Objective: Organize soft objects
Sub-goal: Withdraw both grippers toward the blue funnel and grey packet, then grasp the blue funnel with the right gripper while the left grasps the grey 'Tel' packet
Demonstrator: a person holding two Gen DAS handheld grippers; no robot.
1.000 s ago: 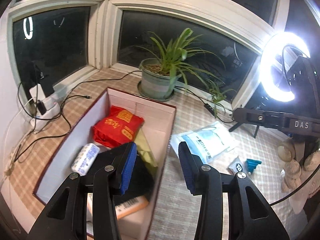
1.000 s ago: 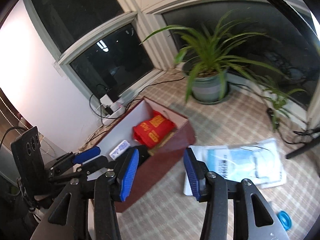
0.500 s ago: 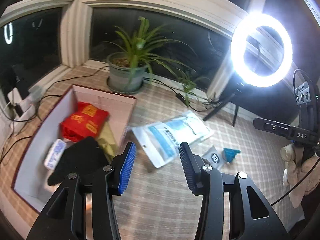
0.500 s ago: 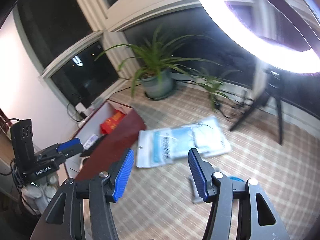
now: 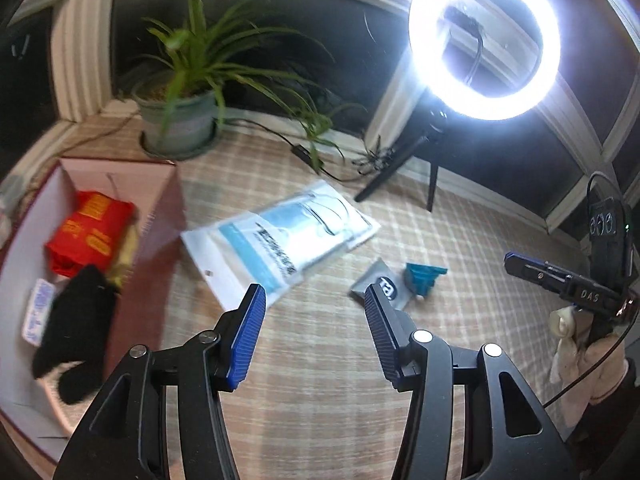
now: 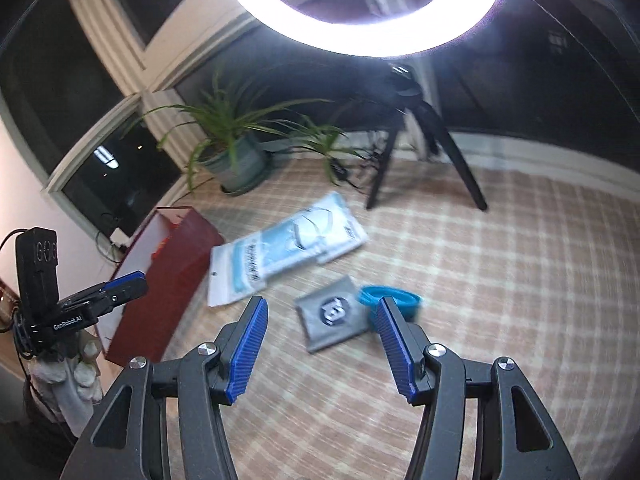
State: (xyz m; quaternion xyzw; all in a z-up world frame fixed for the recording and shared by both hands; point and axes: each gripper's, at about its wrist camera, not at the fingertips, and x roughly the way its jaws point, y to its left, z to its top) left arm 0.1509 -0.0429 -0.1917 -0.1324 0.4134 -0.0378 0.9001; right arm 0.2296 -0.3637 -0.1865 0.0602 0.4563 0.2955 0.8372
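My left gripper (image 5: 314, 320) hovers over the checked cloth, its jaws opening with nothing between them. Beyond its fingertips lie a white-and-blue plastic packet (image 5: 288, 236), a grey pouch (image 5: 380, 284) and a teal piece (image 5: 422, 276). To its left, the dark red box (image 5: 160, 216) holds a red packet (image 5: 88, 236), a black cloth (image 5: 76, 328) and a small white packet (image 5: 38, 312). My right gripper (image 6: 320, 332) stands open and empty just short of the grey pouch (image 6: 332, 316), with a blue ring (image 6: 390, 298) beside it and the plastic packet (image 6: 288, 252) farther off.
A potted plant (image 5: 180, 120) stands by the window behind the box. A lit ring light on a tripod (image 5: 480, 40) stands at the back right, with cables along the sill. Gloved hands hold the right gripper (image 5: 516, 262) and the left gripper (image 6: 136, 280). The red box (image 6: 168, 276) sits at the left.
Both grippers have swung right, away from the box and toward the items on the cloth. The black cloth stays in the box. Both pairs of jaws stand wider than before.
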